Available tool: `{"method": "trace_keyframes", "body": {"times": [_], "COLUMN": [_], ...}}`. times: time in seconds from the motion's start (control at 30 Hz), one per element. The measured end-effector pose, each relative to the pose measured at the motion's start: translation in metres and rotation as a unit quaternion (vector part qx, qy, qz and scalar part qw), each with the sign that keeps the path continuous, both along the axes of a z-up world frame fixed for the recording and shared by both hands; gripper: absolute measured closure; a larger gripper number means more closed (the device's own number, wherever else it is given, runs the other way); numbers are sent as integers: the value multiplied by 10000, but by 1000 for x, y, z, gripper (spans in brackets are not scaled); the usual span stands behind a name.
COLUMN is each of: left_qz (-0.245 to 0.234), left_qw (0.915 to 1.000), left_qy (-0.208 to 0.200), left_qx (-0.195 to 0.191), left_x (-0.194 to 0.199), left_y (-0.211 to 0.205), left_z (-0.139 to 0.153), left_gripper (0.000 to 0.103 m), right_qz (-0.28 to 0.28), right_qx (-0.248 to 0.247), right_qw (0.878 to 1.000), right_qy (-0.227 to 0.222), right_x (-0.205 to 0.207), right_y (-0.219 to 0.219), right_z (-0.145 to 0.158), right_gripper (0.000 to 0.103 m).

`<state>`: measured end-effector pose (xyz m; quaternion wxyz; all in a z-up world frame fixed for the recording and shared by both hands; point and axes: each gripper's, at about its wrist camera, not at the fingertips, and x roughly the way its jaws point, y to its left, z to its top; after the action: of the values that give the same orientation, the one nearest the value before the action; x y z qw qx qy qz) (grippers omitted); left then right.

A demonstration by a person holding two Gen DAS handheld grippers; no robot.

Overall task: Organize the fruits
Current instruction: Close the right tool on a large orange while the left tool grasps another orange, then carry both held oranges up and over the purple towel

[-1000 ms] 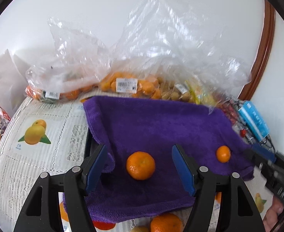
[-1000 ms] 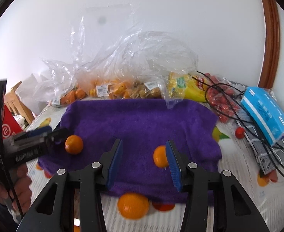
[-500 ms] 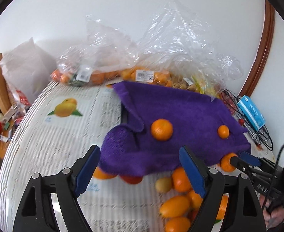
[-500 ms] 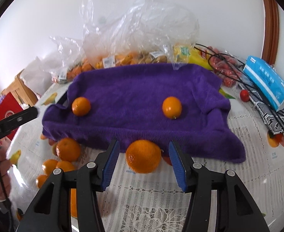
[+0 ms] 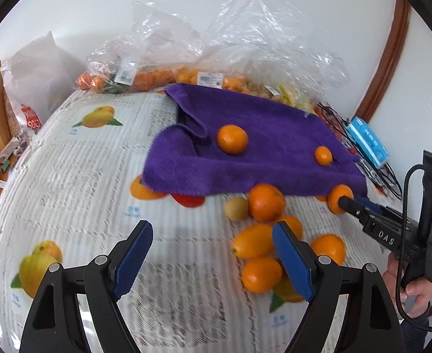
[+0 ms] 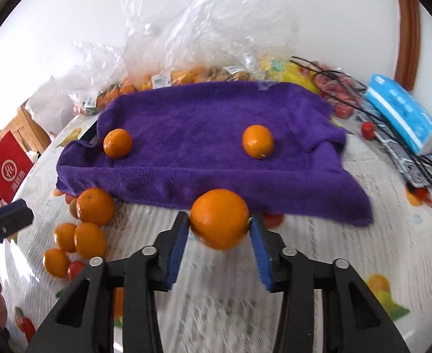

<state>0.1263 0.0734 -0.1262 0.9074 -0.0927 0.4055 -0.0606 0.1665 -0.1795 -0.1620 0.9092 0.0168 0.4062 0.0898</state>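
A purple towel [image 5: 274, 135] [image 6: 201, 135] lies on the fruit-print tablecloth with two oranges on it, one at the left [image 6: 117, 143] and one at the right [image 6: 258, 141]. At the towel's front edge my right gripper [image 6: 218, 220] has a large orange [image 6: 219, 226] between its blue pads; the jaws are closing and both pads touch it. The left wrist view shows the same gripper [image 5: 343, 200] with that orange [image 5: 335, 203]. My left gripper [image 5: 213, 253] stands open above bare cloth, holding nothing. A pile of several loose oranges [image 5: 254, 244] [image 6: 89, 235] lies to its right.
Clear plastic bags of fruit [image 5: 186, 73] line the back wall. A blue tissue pack [image 6: 401, 114], black cables [image 6: 348, 88] and a small red fruit [image 6: 368, 129] sit to the right. A red box [image 6: 6, 167] stands at the left edge. A hand [image 5: 413, 288] holds the right gripper.
The left gripper drew back from the orange on the towel to the near cloth and opened wider. The right gripper sank to the orange in front of the towel and closed around it.
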Motion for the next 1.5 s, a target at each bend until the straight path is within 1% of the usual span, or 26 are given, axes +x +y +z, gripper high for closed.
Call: {"method": "trace_keyframes", "body": {"times": [0.03, 0.07, 0.2, 0.27, 0.3, 0.37, 0.47, 0.53, 0.6, 0.7, 0.73, 0.77, 0.8, 0.83, 0.87, 0.97, 1.03, 1.13, 1.27, 1.37, 1.43, 1.5], "left_qz": [-32, -55, -157, -213, -236, -267, -284, -360, -433, -419, -425, -439, -465, -476, -488, -480, -398, -238, -2, 84, 99, 100], "left_qw": [10000, 10000, 9997, 9995, 9994, 9991, 9988, 9986, 9983, 9984, 9982, 9980, 9977, 9976, 9975, 9976, 9976, 9974, 9978, 9971, 9964, 9960], "left_qy": [26, 55, 135, 213, 254, 266, 308, 363, 399, 315, 275, 264, 262, 249, 245, 250, 274, 259, 210, 171, 184, 185], "left_qx": [-11, 4, 107, 75, 93, 186, 250, 110, 27, 216, 318, 362, 413, 440, 448, 428, 501, 632, 624, 737, 825, 869], "left_x": [-3, -5, -14, -15, -15, -17, -16, -15, -15, -16, -17, -17, -17, -16, -16, -17, -15, -13, -11, -9, -8, -8], "left_y": [-3, -7, -22, -26, -29, -32, -33, -32, -33, -39, -41, -43, -45, -45, -45, -41, -37, -28, -20, -23, -26, -26], "left_z": [-2, -5, -18, -22, -23, -24, -27, -28, -29, -32, -32, -32, -32, -32, -31, -31, -30, -31, -33, -34, -34, -34], "left_gripper": [21, 21, 22, 29, 31, 34, 43, 49, 58, 65, 66, 70, 70, 70, 70, 70, 70, 70, 69, 70, 70, 70], "right_qz": [-3, 3, 37, 15, 20, -22, -67, -74, -71, -53, -71, -84, -66, -54, -60, -25, 38, 102, 112, 149, 131, 40], "right_qx": [9, 41, -61, 19, 121, 148, 125, 141, 145, 169, 170, 185, 220, 223, 151, 44, 42, 95, 49, 157, 293, 274], "right_qw": [10000, 10000, 9999, 10000, 9999, 9998, 9999, 9998, 9998, 9998, 9997, 9997, 9996, 9997, 9998, 10000, 10000, 9999, 9998, 9997, 9995, 9996], "right_qy": [-41, -82, -96, -44, 18, 135, 74, 74, 79, 135, 151, 155, 131, 118, 109, 69, 48, -32, -181, -134, 77, 5], "right_x": [-5, -13, -24, -24, -22, -17, -9, -3, 3, 12, 14, 16, 18, 18, 19, 17, 10, -6, -31, -37, -33, -34], "right_y": [-2, -5, -11, -14, -16, -16, -14, -13, -11, -9, -8, -7, -7, -6, -4, -1, -1, -6, -11, -12, -13, -14], "right_z": [2, 4, -1, -5, -9, -12, -12, -12, -12, -14, -14, -14, -14, -13, -14, -12, -10, -4, 0, -5, -13, -11], "right_gripper": [71, 73, 73, 73, 73, 72, 68, 61, 58, 52, 51, 51, 51, 59, 60, 61, 60, 60, 60, 60, 61, 61]}}
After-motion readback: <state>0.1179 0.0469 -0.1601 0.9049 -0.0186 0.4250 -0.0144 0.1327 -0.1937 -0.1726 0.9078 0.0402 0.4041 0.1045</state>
